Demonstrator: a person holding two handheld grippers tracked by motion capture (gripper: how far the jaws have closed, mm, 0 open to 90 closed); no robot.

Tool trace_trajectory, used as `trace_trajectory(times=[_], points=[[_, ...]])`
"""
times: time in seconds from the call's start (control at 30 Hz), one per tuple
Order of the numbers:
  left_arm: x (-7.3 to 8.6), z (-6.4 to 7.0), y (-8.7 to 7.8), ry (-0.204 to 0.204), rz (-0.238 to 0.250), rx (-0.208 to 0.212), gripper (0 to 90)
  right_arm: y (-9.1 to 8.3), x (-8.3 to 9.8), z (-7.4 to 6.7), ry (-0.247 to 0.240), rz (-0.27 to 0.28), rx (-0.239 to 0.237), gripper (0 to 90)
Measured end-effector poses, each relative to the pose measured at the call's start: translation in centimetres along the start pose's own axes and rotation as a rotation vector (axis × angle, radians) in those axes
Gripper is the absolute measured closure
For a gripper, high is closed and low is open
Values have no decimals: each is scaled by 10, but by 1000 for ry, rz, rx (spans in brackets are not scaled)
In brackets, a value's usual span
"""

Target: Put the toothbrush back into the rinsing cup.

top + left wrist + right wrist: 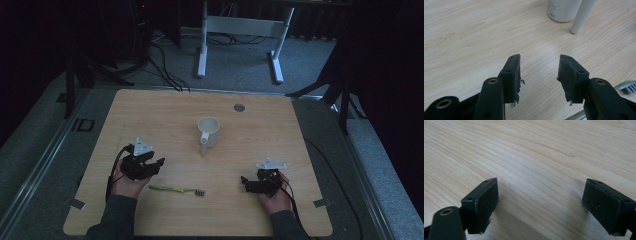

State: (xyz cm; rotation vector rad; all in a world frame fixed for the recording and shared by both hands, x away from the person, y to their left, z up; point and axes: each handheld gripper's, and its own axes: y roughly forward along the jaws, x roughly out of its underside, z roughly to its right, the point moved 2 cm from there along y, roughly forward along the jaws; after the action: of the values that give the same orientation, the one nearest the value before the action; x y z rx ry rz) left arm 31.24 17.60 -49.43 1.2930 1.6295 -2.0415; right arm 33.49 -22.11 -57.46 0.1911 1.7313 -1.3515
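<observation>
Left gripper (156,165) jaws wide, empty; right gripper (245,182) jaws wide too. Toothbrush (176,189) flat on table (150,115), just beside left gripper. Risk: thin handle slips when pinched.

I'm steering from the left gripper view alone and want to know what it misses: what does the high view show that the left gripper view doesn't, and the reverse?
High view: the whole white cup upright mid-table, the full green toothbrush lying flat beside the left claw, and the right claw apart, near the table's right side.

Left gripper view: the two pads close up, standing wide apart with bare wood between them.

Both: the cup, the toothbrush bristles, the light wooden tabletop.
</observation>
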Motion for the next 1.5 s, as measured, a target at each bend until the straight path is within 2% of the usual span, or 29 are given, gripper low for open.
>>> trace_trajectory(times=[0.27, 0.57, 0.93, 1.23, 1.5], points=[[-1, 3, -1, 41, -6, 23, 530, 0, 0, 0, 1, -1, -1, 132], [-2, 5, -5, 88, -34, 16, 528, 2, -2, 0, -2, -1, -3, 133], [-5, 14, -1, 143, -57, 35, 528, 2, -2, 0, -5, -1, -4, 133], [-7, 24, 5, 201, -93, 78, 528, 2, -2, 0, -4, -1, -4, 133], [-6, 28, 6, 228, -110, 104, 530, 2, -2, 0, -4, -1, -4, 133]])
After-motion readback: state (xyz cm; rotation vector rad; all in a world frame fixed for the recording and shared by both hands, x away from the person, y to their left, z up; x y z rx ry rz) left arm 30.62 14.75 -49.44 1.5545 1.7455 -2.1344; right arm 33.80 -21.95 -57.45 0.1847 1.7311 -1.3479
